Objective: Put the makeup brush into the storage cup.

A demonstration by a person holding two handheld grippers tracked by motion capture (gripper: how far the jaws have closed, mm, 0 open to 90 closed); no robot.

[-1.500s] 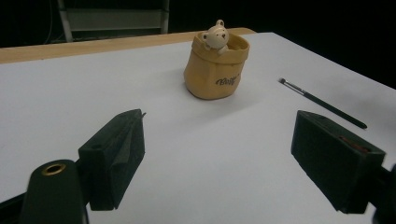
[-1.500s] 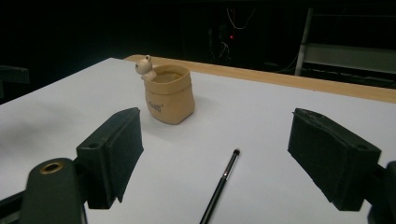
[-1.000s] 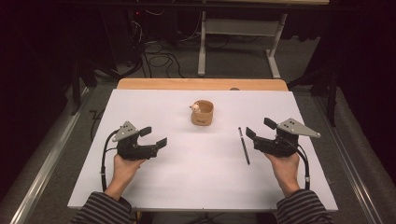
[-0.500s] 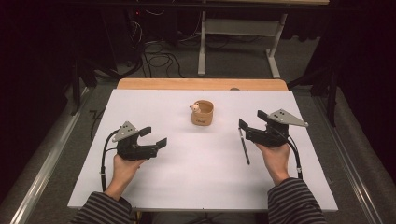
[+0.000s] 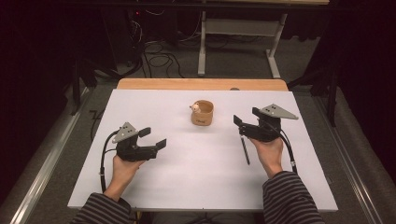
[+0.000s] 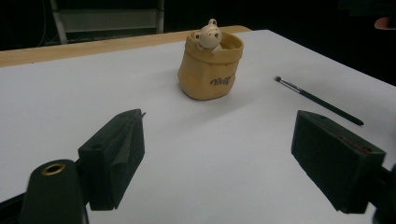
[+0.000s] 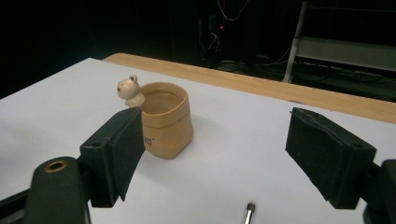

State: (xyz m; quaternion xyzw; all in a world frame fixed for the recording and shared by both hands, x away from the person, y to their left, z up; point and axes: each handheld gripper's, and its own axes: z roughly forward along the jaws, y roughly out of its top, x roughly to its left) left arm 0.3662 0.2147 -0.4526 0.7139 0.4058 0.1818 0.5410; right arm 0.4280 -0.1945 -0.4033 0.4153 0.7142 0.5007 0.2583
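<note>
One bear-trimmed cup (image 5: pixel 202 113), one black brush (image 5: pixel 244 150) and two grippers are counted on one white table (image 5: pixel 196 177).

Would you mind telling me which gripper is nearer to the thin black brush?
Right. The right gripper hovers just above the brush, while the left gripper sits far across the white table.

My white tabletop (image 5: pixel 154 186) fills the middle of the room, with a strip of bare light wood (image 5: pixel 201 84) along its far edge. Beyond it I see grey carpeted floor (image 5: pixel 233 56), a tangle of dark cables (image 5: pixel 154 56) and the pale metal legs of another table frame (image 5: pixel 238 32). A metal rail (image 5: pixel 42 172) runs along the floor to my left. The surroundings are dark, nearly black.
</note>
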